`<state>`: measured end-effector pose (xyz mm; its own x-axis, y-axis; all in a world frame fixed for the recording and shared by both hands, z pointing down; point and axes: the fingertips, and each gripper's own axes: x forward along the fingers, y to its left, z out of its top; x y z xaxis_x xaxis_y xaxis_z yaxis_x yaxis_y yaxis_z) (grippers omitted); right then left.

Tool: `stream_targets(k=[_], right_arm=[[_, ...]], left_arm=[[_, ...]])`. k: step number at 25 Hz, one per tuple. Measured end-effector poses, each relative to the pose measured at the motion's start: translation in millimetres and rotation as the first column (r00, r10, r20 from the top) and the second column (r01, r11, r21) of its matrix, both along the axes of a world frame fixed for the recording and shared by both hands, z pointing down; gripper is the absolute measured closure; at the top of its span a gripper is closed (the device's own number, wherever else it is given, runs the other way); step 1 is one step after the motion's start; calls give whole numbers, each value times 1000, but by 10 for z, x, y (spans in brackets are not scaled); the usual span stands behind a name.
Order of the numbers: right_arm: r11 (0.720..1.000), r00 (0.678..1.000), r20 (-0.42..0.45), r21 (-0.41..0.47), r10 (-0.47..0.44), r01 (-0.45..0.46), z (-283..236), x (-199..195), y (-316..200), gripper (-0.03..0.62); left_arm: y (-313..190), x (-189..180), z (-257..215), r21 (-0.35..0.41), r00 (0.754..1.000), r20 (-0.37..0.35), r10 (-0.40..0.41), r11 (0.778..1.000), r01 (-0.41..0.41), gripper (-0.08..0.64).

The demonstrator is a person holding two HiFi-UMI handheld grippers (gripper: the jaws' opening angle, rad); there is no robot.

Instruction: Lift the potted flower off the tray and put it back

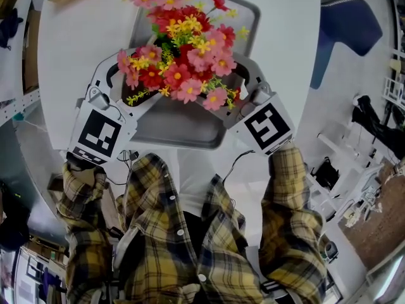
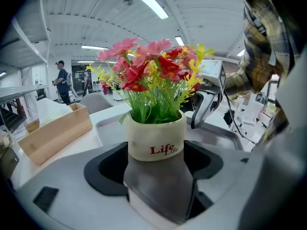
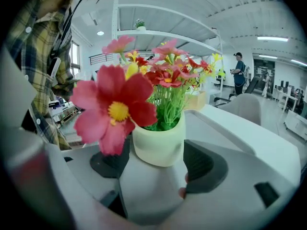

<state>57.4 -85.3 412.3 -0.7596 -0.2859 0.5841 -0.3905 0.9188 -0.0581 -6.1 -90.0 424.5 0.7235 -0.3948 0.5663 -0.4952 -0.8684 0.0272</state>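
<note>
Two sets of fingers (image 2: 108,169) clasp the potted flower (image 2: 156,143) from opposite sides

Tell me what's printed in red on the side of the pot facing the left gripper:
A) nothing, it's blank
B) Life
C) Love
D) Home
B: in the left gripper view, the cream pot standing between the jaws carries the word "Life" in red letters.
</note>
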Motion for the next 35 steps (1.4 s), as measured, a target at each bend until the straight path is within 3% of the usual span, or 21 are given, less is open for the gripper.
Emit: stream_targets(k=[11, 17, 27, 35], right_arm=[[999, 999, -16, -21, 48, -48, -240, 213, 146, 247], [998, 998, -17, -28, 63, -63, -675, 279, 240, 248], [996, 994, 87, 62, 63, -69, -1665, 76, 421, 253], [975, 969, 200, 136, 144, -173, -2234, 99, 610, 383]], left_arm=[[150, -207, -358, 2, 996, -21, -92, 996, 92, 189], [165, -254, -1045, 6, 970, -158, -186, 982, 190, 190], [417, 66, -2136, 115, 947, -281, -157, 974, 196, 219], [740, 342, -2636, 185, 923, -338, -183, 949, 255, 304]])
